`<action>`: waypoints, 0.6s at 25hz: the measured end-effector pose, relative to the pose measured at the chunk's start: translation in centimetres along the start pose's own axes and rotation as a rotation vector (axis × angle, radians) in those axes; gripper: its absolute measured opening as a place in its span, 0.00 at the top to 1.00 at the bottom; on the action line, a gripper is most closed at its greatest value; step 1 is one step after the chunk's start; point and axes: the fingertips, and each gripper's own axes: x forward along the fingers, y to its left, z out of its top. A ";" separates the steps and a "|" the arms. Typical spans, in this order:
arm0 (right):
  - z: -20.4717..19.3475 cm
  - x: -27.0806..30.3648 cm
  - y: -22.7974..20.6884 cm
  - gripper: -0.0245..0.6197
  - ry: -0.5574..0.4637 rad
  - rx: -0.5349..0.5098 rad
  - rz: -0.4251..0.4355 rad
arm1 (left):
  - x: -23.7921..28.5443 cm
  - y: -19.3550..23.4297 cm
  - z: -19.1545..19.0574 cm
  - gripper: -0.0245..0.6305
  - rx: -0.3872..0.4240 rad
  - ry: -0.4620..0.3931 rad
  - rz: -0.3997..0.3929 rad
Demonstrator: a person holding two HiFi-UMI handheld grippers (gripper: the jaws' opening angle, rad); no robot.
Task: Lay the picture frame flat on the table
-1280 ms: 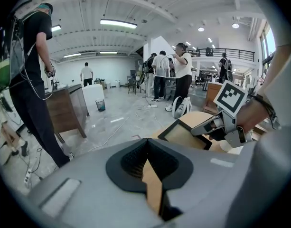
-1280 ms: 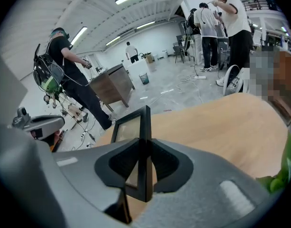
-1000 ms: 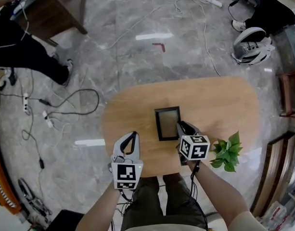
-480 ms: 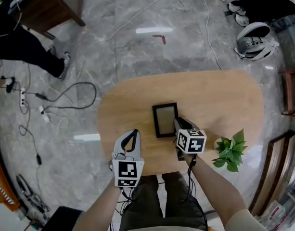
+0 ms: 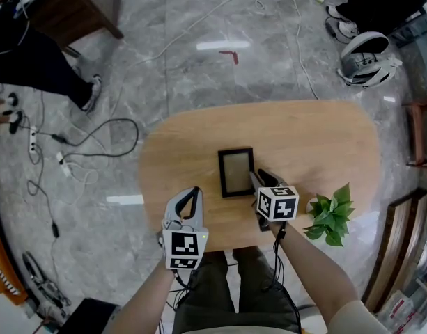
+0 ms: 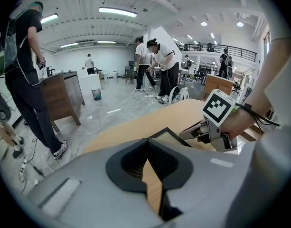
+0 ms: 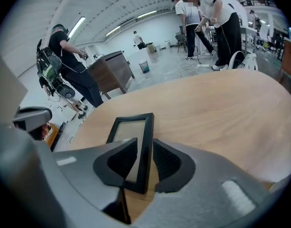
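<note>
Picture frame point(image 5: 236, 172): a dark-rimmed rectangle near the middle of the oval wooden table point(image 5: 317, 145), glass side up. From above it looks flat or very close to flat. The right gripper view suggests its near corner may be a touch off the wood, but this cannot be settled.
Right gripper point(image 5: 259, 179): reaches in from the frame's right side, with its jaws set narrow around the frame's right rail, one over the glass and one outside the rim. A thin sliver of wood shows beside the outer jaw, so the hold looks light. Holding by the edge keeps the glass clear and lets the frame be lowered under control.
Left gripper point(image 5: 192, 192): rests near the table's front edge, well apart from the frame and left of it. Its jaws are drawn together at the tips with nothing between them, only table showing through the slit. It seems parked, out of the way of the lowering.
Potted plant point(image 5: 329, 216): stands at the table's front right, just beyond the right gripper and apart from the frame.
Task progress: likely almost done. What remains appears to be settling the frame fully and letting go.
</note>
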 end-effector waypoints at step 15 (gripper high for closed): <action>9.9 -12.6 4.8 0.94 -0.195 -0.101 0.055 | -5.6 0.2 9.4 0.93 0.049 -0.106 0.024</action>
